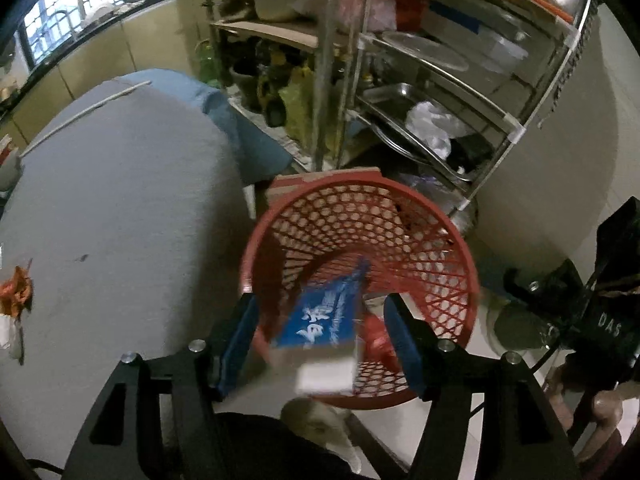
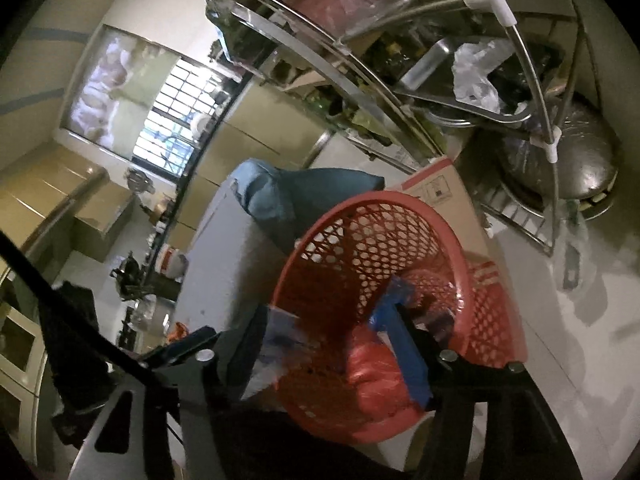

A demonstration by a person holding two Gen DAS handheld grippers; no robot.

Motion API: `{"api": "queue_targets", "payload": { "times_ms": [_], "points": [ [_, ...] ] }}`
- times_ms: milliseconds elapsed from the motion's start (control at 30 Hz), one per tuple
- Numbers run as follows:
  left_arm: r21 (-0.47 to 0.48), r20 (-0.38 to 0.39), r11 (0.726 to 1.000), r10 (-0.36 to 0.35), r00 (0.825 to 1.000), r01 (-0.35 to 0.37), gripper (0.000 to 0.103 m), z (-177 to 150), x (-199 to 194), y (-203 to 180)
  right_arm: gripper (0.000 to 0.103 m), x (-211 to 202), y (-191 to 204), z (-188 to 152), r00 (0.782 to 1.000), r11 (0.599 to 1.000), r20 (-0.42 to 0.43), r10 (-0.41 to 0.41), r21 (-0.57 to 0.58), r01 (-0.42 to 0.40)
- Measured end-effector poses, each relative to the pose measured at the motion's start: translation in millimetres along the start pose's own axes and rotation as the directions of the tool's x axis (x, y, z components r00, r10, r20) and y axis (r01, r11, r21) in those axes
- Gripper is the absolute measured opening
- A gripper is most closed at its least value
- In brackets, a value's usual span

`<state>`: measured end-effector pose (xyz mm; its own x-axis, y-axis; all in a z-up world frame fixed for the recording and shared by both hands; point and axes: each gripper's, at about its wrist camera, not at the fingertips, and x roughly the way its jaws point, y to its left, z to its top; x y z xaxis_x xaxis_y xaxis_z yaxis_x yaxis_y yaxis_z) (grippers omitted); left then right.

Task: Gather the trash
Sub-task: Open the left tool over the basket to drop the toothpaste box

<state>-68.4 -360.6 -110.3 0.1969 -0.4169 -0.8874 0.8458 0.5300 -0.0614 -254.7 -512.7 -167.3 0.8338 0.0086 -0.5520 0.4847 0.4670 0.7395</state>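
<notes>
Both claws stand spread over the red basket (image 1: 360, 240): left claw (image 1: 324, 344) around a loose blue carton (image 1: 324, 316), right claw (image 2: 332, 344) around a red bag (image 2: 376, 372). Risk: the carton, lying near the rim below the left claw, may tip out onto the floor.

Left gripper (image 1: 320, 344): black frame, blue finger pads, silver screws. Right gripper (image 2: 328, 356): identical build, black cable at 9 o'clock.

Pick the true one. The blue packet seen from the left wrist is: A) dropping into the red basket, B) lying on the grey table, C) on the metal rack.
A: the blue packet shows blurred within the rim of the red basket, between the open fingers.
</notes>
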Motion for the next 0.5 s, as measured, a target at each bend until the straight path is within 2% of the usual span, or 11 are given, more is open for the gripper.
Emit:
{"api": "queue_targets", "payload": {
  "times_ms": [133, 300, 400, 500],
  "points": [
    [-0.025, 0.023, 0.999, 0.042, 0.999, -0.041, 0.066, -11.1, -17.3, 19.5, 0.067, 0.6, 18.8, -1.8, 1.0, 0.999, 0.003, 0.021, -0.049, -0.02],
    [-0.081, 0.042, 0.991, 0.115, 0.993, -0.111, 0.066, -44.3, -46.5, 57.5, 0.067, 8.8, 50.6, -8.4, 0.999, 0.991, -0.024, 0.047, -0.123, -0.049],
    [-0.129, 0.057, 0.979, 0.168, 0.984, -0.16, 0.066, -68.3, -63.7, 83.9, 0.067, 17.8, 70.8, -16.0, 0.997, 0.984, -0.05, 0.054, -0.165, -0.062],
    [-0.187, 0.066, 0.953, 0.253, 0.965, -0.238, 0.066, -98.8, -83.0, 113.9, 0.067, 30.4, 92.1, -28.2, 0.993, 0.976, -0.094, 0.066, -0.201, -0.084]
  ]
}}
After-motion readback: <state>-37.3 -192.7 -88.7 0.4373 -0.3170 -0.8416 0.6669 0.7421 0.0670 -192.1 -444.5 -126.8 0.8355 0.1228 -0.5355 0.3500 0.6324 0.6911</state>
